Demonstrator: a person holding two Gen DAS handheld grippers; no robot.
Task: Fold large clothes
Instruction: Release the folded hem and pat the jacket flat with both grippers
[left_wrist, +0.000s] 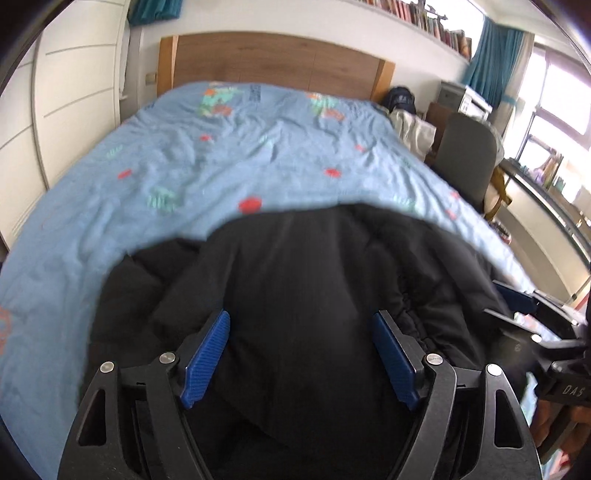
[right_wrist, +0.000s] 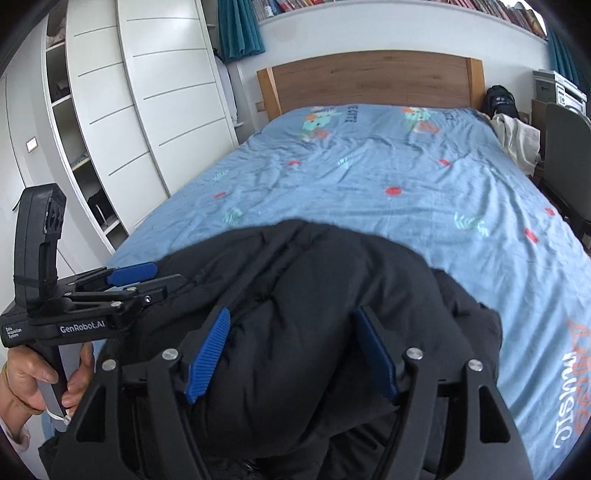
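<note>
Your left gripper (left_wrist: 301, 354) and right gripper (right_wrist: 291, 354) hang released over the black coat (right_wrist: 314, 295), bunched at lower centre on the bed (right_wrist: 369, 177). It looks gathered, not yet a neat fold. A chair (left_wrist: 469, 155) stands upper right; nothing blocks you.

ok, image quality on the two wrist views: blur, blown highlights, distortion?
Left wrist: motion blur across the bedspread and jacket, window at right blown out, strong fisheye bend with dark corners. Right wrist: sharper, wardrobe lines bowed by the lens, even daylight, no glare; jacket shows little detail.
</note>
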